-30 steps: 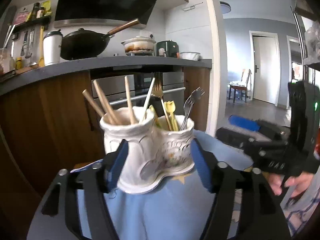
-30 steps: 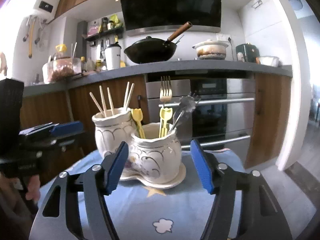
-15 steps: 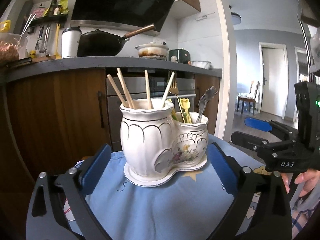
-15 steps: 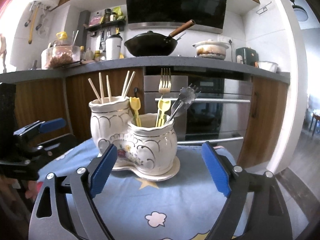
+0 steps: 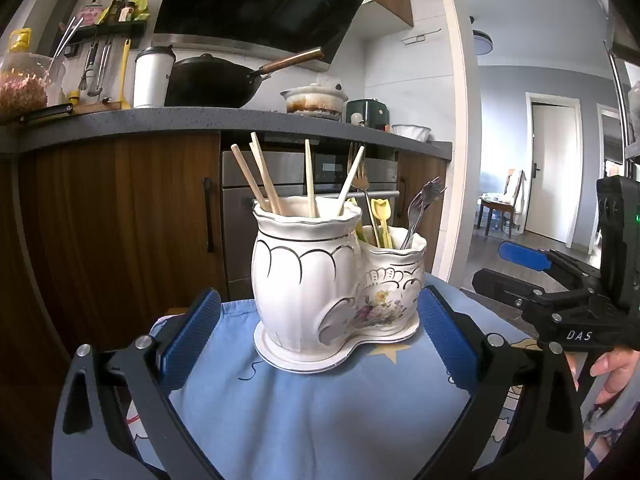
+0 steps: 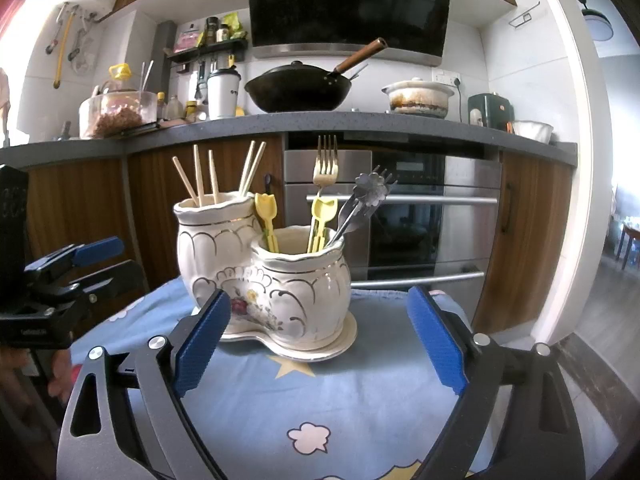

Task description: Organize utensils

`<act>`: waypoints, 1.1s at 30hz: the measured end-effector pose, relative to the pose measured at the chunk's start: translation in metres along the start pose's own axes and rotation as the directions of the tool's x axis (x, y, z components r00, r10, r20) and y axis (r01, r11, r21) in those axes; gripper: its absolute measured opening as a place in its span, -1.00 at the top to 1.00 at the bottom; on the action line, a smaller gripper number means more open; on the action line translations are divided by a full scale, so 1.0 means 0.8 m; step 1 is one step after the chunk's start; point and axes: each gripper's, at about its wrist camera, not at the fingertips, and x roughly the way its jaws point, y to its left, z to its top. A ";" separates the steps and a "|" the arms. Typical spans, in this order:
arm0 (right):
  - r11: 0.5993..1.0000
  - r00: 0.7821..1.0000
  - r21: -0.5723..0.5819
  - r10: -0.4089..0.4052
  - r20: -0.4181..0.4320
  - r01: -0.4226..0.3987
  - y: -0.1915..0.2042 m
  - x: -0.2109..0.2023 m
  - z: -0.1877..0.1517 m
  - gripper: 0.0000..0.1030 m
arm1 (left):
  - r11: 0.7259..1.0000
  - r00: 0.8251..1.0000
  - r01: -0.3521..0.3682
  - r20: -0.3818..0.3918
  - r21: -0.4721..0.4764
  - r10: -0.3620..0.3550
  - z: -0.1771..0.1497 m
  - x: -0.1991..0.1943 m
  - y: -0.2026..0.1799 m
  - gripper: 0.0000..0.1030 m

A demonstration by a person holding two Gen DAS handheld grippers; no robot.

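Now left tongs (image 5: 318, 334) spread wide – clear of holder (image 5: 334, 284); right tongs (image 6: 320, 334) opening – nothing pinched.

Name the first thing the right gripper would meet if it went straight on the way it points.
Probably the shorter pot of the ceramic holder: it stands ahead between the right gripper's opening jaws, untouched.

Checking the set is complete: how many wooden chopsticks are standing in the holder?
5, all in the taller cup of the ceramic holder: three chopsticks lean left, two lean right. The left wrist view shows only four, so more may overlap.
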 end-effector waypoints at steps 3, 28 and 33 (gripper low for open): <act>1.000 1.000 -0.001 0.000 0.001 0.000 0.000 0.000 0.000 -0.74 | 1.000 1.000 -0.001 0.000 0.001 0.001 0.000 0.000 0.000 -0.89; 1.000 1.000 -0.001 0.000 0.000 0.000 0.000 0.000 0.000 -0.75 | 1.000 1.000 -0.010 0.001 0.008 0.010 0.000 -0.001 0.000 -0.89; 1.000 1.000 -0.001 0.000 0.000 0.000 0.000 0.000 0.000 -0.76 | 1.000 1.000 -0.012 -0.002 0.010 0.012 0.000 -0.001 0.001 -0.89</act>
